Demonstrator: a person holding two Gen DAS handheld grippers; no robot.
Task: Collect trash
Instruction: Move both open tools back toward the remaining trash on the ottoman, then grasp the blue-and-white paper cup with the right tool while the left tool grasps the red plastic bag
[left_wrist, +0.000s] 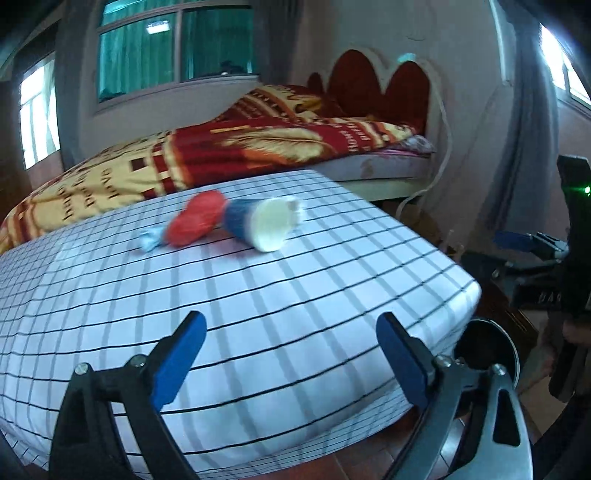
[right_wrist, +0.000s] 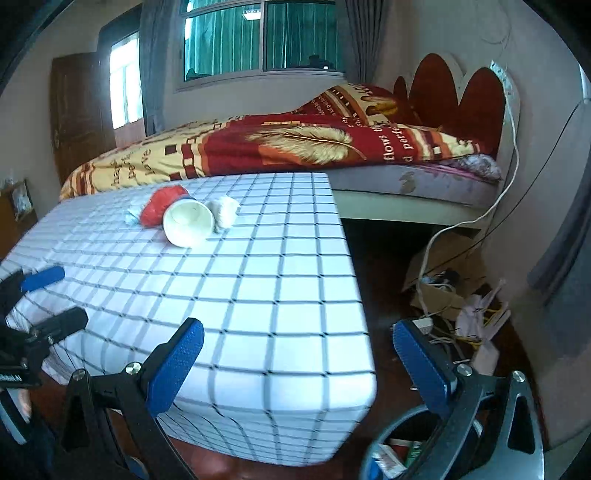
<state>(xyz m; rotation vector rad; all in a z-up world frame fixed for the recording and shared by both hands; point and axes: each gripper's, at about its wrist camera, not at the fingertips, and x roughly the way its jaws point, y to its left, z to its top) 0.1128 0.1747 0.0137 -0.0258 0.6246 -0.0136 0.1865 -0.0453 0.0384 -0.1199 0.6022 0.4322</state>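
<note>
I have both grippers out over the near edge of the table covered in a white cloth with a dark grid (right_wrist: 258, 295), and the trash sits in a small cluster toward the far side, well apart from either set of fingers. The cluster holds a blue-walled paper cup with a white inside (right_wrist: 188, 223) lying on its side, a crumpled red plastic wrapper (right_wrist: 160, 205) touching it on the left, a small pale blue-white scrap (left_wrist: 149, 240) beyond that, and a wad of white tissue (right_wrist: 224, 214) on the right.

The left gripper (left_wrist: 291, 354) is spread wide with nothing between its blue pads (left_wrist: 181, 365). The right gripper (right_wrist: 299, 362) is likewise released and empty.

What matters, I judge, is the cup's axis. Its open mouth faces the near right corner, almost straight at the right gripper, so I look down its length there. From the left gripper it lies ahead and slightly left, side-on. Neither hand looks clearly nearer. A trash bin with a dark rim (right_wrist: 399, 435) waits below the right gripper.
</note>
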